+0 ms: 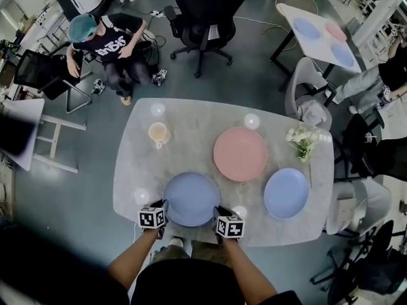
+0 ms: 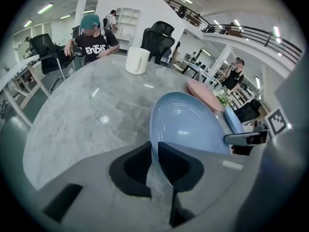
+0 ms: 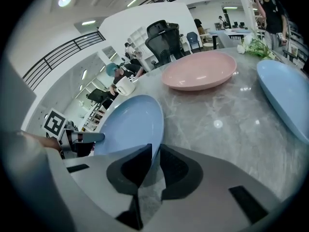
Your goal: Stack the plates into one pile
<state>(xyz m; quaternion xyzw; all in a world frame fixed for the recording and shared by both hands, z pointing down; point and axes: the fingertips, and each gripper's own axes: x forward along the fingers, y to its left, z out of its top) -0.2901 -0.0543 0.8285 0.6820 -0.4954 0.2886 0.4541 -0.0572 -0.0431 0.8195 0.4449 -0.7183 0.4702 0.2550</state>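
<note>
A blue plate (image 1: 190, 198) lies on the marble table (image 1: 191, 145) at its near edge. My left gripper (image 1: 163, 208) is shut on the plate's left rim, and my right gripper (image 1: 217, 211) is shut on its right rim. In the left gripper view the rim of the blue plate (image 2: 186, 124) runs between the jaws of my left gripper (image 2: 155, 147). The right gripper view shows the same plate (image 3: 130, 124) with its edge clamped by my right gripper (image 3: 155, 152). A pink plate (image 1: 240, 153) sits beyond it to the right. A second blue plate (image 1: 286, 192) lies at the right.
A cream cup (image 1: 158, 133) stands at the left middle of the table. White flowers (image 1: 304, 140) lie at the right edge. A seated person (image 1: 108, 43) and black office chairs (image 1: 203, 18) are beyond the table's far side.
</note>
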